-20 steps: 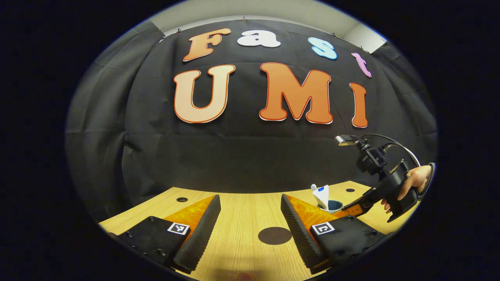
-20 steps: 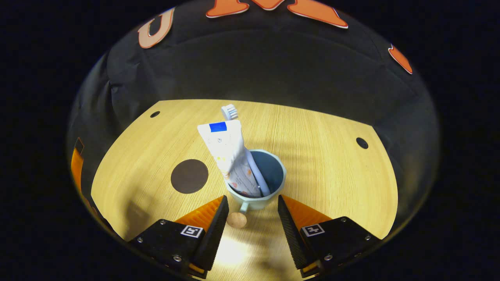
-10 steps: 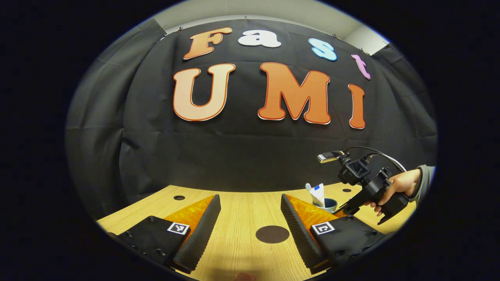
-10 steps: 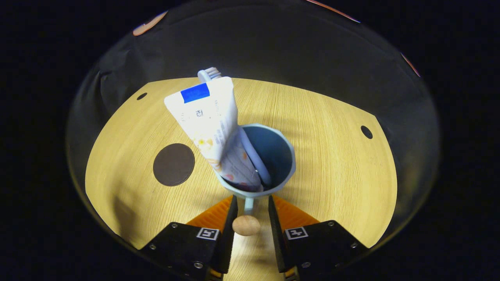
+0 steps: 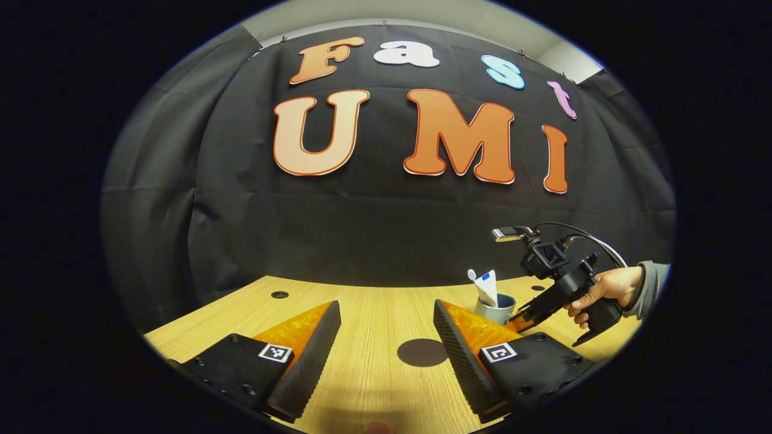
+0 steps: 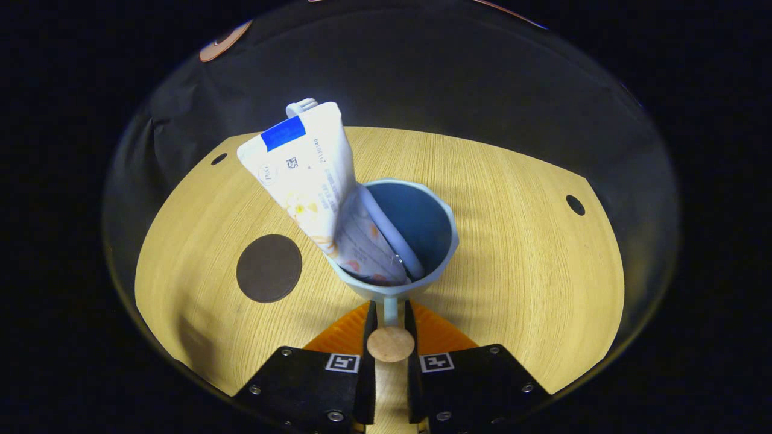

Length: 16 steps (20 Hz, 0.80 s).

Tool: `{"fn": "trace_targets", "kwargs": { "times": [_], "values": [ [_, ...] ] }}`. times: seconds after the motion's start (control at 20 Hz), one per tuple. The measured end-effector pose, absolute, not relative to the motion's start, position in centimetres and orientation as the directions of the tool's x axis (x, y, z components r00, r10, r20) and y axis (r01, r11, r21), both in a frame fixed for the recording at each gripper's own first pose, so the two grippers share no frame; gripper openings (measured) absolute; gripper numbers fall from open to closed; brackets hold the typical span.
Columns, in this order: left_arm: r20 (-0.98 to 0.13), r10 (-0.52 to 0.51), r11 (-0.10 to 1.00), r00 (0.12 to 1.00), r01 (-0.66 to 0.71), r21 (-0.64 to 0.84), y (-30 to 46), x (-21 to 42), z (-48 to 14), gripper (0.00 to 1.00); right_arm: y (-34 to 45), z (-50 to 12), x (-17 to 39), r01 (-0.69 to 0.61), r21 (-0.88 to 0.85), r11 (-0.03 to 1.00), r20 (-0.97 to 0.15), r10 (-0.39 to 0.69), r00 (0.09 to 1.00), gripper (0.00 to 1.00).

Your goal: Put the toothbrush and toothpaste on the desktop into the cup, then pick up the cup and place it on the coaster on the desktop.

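**Cup handle pinched, coaster waiting off to the side**

Wooden desk [image 6: 512,253] in the booth. The cup [image 6: 422,241] stands on it with the toothpaste [image 6: 313,181] and toothbrush [image 6: 386,232] leaning out of it to the left. The right gripper [image 6: 390,337] is pressed onto the cup's handle [image 6: 390,343], a finger on each side. The coaster [image 6: 269,268] lies well left of the cup. The left gripper [image 5: 386,343] hangs over the desk with its fingers spread, nothing in them, coaster just ahead
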<state>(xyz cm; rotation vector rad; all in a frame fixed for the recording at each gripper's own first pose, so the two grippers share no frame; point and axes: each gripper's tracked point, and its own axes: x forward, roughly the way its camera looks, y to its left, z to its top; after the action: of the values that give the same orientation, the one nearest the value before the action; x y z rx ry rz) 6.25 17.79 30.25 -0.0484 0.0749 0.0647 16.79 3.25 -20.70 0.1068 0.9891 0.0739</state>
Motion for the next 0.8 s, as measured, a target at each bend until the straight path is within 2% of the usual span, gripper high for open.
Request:
{"fn": "trace_targets", "kwargs": {
  "times": [0.1,0.15,0.25,0.8],
  "values": [
    [-0.078,0.063,0.997,0.995,-0.066,-0.039,17.7,6.4,30.1,0.98,3.5,-20.7,16.8,-0.025,0.143,0.989,-0.827,0.134,0.547,0.22],
    [-0.078,0.062,0.997,0.995,-0.065,-0.037,17.6,6.3,30.1,0.98,3.5,-20.7,16.8,-0.035,0.149,0.988,-0.824,0.144,0.548,0.17],
    [-0.079,0.061,0.997,0.995,-0.064,-0.035,17.5,6.1,30.1,0.98,3.4,-20.6,17.2,-0.054,0.151,0.987,-0.812,0.155,0.563,0.22],
    [-0.089,0.069,0.997,0.994,-0.072,-0.032,18.1,5.3,29.7,0.98,3.7,-21.8,18.7,-0.172,0.166,0.971,-0.771,0.237,0.591,0.21]
  ]
}}
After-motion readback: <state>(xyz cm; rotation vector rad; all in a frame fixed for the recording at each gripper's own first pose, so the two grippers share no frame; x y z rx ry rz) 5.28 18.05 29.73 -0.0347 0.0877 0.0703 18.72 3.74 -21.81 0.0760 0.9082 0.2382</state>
